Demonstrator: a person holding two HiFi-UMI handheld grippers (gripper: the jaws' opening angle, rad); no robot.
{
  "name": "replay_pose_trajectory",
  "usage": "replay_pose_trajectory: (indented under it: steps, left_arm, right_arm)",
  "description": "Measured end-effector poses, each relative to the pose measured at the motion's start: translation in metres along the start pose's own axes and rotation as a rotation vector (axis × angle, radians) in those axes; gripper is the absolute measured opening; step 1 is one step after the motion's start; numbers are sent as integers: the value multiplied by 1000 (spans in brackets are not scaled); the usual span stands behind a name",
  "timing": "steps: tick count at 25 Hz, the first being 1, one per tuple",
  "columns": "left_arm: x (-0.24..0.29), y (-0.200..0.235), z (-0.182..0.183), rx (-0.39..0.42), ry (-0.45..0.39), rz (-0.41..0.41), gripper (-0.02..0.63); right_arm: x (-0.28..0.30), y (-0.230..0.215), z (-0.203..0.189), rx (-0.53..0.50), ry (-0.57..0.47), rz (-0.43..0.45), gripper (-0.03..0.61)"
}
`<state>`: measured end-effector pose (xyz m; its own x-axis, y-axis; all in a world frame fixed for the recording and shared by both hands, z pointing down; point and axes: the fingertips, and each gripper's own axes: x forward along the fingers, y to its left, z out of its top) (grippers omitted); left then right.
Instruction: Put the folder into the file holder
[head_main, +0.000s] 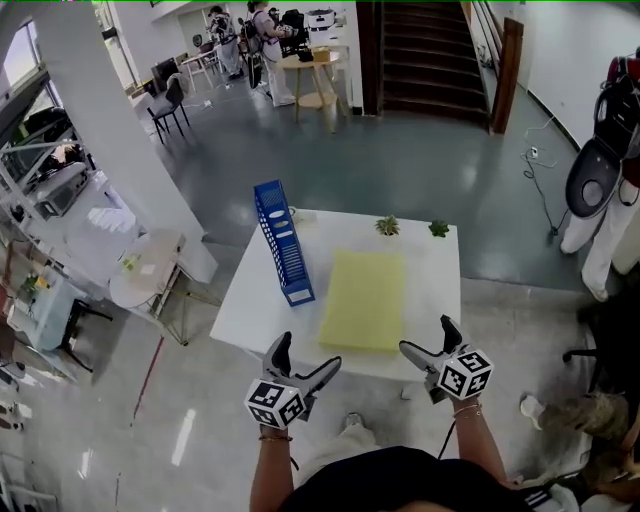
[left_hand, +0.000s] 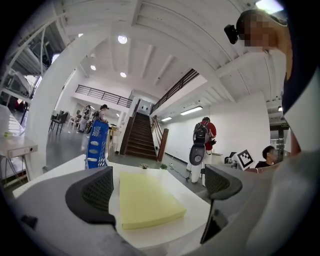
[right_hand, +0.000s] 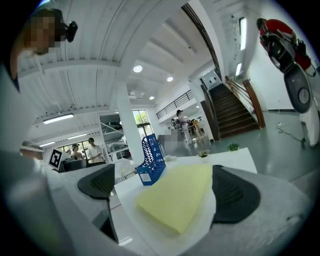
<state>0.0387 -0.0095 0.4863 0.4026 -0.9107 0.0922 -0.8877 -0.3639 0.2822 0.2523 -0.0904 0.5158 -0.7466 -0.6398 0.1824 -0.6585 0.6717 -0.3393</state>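
A pale yellow folder (head_main: 365, 300) lies flat on the white table (head_main: 250, 300); it also shows as the yellow folder (left_hand: 145, 200) and the yellow folder (right_hand: 175, 195). A blue file holder (head_main: 282, 240) stands upright to its left, seen too as the blue holder (left_hand: 98, 144) and the blue holder (right_hand: 152, 157). My left gripper (head_main: 303, 367) hovers at the table's near edge, open and empty. My right gripper (head_main: 428, 343) is off the folder's near right corner, jaws wide open, nothing between them.
Two small green plants (head_main: 388, 226) (head_main: 438, 229) sit at the table's far edge. A round side table (head_main: 145, 265) and shelving stand to the left. A person in red (left_hand: 204, 135) stands by a staircase (head_main: 435, 60). Other people are at a desk (right_hand: 75, 152).
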Motion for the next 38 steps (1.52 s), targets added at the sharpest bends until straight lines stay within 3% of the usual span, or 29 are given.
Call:
replay_pose_trajectory:
  steps: [6, 11, 15, 23, 30, 34, 38]
  left_arm:
    - [49, 44, -33, -46, 140, -53, 560]
    - [89, 65, -67, -62, 287, -98, 560]
    - [118, 76, -88, -95, 374, -109, 560]
    - [175, 111, -133, -150, 566, -28, 560]
    - [199, 124, -162, -220, 751, -19, 560]
    - [212, 129, -170, -263, 787, -26, 560]
    - [221, 135, -171, -285, 805, -41, 560]
  right_arm:
    - [36, -30, -20, 65, 72, -41, 586]
    - [56, -52, -31, 171, 114, -44, 586]
    - [65, -73, -39, 192, 158, -78, 586]
    - [97, -114, -51, 237, 269, -113, 586]
    - [138, -142, -68, 370, 428, -46, 586]
    - [162, -153, -74, 519, 497, 2, 586]
    - [183, -157, -82, 577, 559, 43, 586]
